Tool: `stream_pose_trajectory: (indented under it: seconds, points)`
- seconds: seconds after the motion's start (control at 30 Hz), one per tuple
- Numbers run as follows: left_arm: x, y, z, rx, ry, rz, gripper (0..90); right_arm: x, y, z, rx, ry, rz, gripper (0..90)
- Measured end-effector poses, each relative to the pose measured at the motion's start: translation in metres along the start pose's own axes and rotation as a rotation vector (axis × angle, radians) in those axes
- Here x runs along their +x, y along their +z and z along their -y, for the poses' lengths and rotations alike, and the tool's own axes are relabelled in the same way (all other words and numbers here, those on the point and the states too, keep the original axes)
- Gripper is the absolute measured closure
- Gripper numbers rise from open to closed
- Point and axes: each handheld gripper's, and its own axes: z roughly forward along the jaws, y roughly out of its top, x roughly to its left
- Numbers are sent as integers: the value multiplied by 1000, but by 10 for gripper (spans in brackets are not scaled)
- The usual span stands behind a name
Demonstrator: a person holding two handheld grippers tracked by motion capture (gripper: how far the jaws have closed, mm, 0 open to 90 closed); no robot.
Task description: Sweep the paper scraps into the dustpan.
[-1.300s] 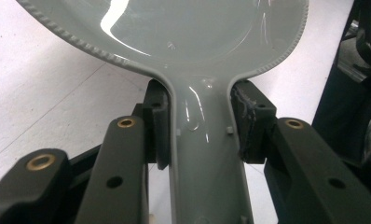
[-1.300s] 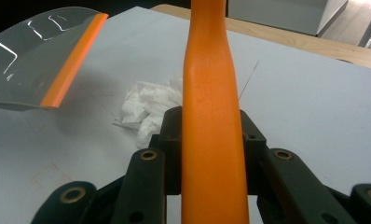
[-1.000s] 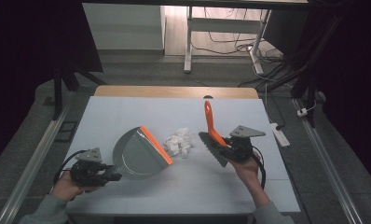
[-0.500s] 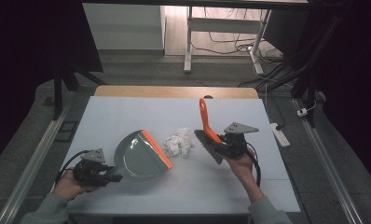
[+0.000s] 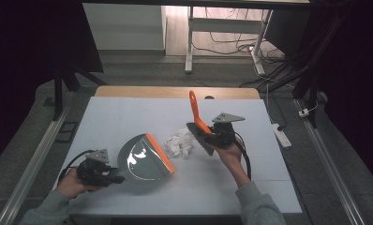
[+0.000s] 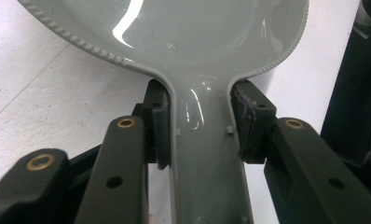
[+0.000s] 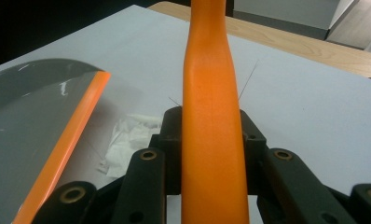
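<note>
White tabletop (image 5: 128, 117) carries crumpled white tissue (image 5: 179, 143) between the tools. Left gripper (image 5: 110, 177) clamps the handle of a grey plastic dustpan with an orange lip (image 5: 142, 157); right gripper (image 5: 212, 136) grips the orange-handled brush (image 5: 195, 112), bristles beside the tissue.

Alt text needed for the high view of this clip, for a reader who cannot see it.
A person at a white table holds a grey dustpan with an orange lip in the left gripper and an orange-handled brush in the right gripper. Crumpled white paper lies on the table between dustpan and brush.
</note>
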Motion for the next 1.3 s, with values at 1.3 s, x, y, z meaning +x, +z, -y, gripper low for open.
stream_pose_trajectory:
  seconds: [1.3]
  points:
    - [3, 8, 2, 43, -46, 25, 612, -29, 53, -19, 86, 43, 65, 700]
